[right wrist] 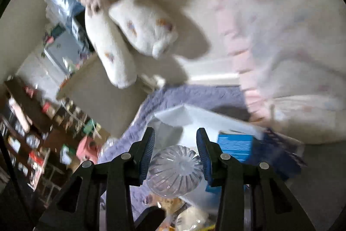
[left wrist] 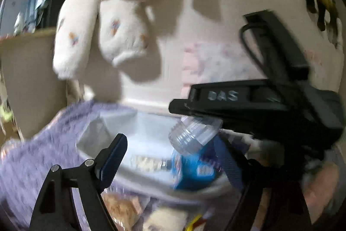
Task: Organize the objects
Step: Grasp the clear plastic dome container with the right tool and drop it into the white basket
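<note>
My right gripper [right wrist: 175, 144] is shut on a clear ribbed plastic jar [right wrist: 175, 170], seen bottom-on between the blue pads. In the left wrist view the same jar [left wrist: 192, 135] hangs under the right gripper's black body [left wrist: 248, 101], above a white bin [left wrist: 149, 140]. A blue box [left wrist: 192, 168] lies in the bin; it also shows in the right wrist view [right wrist: 234, 149]. My left gripper [left wrist: 170, 157] is open and empty, its fingers either side of the bin's near rim.
A purple fuzzy blanket [left wrist: 36, 157] lies under the bin. White plush toy legs [left wrist: 97, 36] hang against a cream headboard. A pink-white pillow [right wrist: 281, 47] is at right. Snack packets [left wrist: 123, 209] lie near. Cluttered shelves [right wrist: 28, 133] stand at left.
</note>
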Demonstrator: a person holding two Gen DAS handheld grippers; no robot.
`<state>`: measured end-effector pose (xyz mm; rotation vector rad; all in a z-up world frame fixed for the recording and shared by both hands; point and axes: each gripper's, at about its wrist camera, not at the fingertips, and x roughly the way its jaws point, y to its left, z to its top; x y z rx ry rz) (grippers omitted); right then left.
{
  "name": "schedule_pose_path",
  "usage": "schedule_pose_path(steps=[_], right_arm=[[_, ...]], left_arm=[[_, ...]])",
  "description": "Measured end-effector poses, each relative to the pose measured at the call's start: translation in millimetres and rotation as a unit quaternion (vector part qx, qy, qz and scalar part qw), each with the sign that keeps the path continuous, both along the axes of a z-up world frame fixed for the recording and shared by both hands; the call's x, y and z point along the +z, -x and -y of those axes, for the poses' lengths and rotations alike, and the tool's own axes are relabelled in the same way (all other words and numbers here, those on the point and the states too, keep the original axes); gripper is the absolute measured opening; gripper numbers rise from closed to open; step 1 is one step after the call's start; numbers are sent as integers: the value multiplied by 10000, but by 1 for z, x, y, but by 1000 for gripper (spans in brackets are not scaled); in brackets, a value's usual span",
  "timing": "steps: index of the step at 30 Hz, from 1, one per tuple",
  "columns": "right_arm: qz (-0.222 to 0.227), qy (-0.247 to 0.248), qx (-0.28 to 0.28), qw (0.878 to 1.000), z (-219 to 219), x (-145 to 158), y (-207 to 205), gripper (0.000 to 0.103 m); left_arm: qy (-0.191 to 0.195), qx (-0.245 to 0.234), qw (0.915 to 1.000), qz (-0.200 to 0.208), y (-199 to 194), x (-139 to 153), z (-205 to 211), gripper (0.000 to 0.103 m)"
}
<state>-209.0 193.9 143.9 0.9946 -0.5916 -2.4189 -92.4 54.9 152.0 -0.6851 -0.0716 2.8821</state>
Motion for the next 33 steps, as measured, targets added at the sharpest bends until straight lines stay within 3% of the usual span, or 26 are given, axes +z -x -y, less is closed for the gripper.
schedule_pose_path(steps=[2, 4, 6, 9, 13, 19, 21, 23, 25, 27, 30, 33], right_arm=[[200, 20, 131, 9997, 9, -28, 8, 40], [432, 62, 246, 9987, 11, -55, 9, 40], [462, -56, 446, 9979, 14, -64, 11, 40], [142, -230, 799, 9964, 19, -61, 7, 41], [-418, -898, 801, 9919, 28, -55, -13, 41], [-328, -767, 755, 9936, 23, -54, -18, 41], [-156, -738, 696, 9947, 20, -53, -19, 46], [184, -858, 534, 9947, 19, -56, -17, 49], [651, -1036, 489, 9913, 17, -58, -22, 49], [1162, -1131, 460, 9857, 17, -59, -32, 49], [1605, -879, 427, 9822, 18, -63, -47, 49], [2004, -461, 319, 9781, 15, -74, -59, 49]], left_arm=[[-38, 14, 10000, 59, 1, -18, 0, 82], [405, -19, 9991, 123, 3, -24, -14, 82], [782, -62, 9969, -45, 0, -28, -27, 81], [958, -226, 9950, -142, -4, -33, -33, 81], [906, -295, 9953, -171, -6, -29, -26, 81], [305, -553, 9979, 122, -8, -33, -8, 81], [-45, -746, 9950, 659, -6, -42, 4, 81], [-74, -888, 9896, 1131, -8, -46, 16, 80], [98, -707, 9886, 1328, -14, -42, 28, 81], [-1, -455, 9876, 1503, -16, -33, 42, 81], [-521, -626, 9804, 1796, -18, -31, 58, 81], [-637, -625, 9731, 2123, -15, -36, 60, 81]])
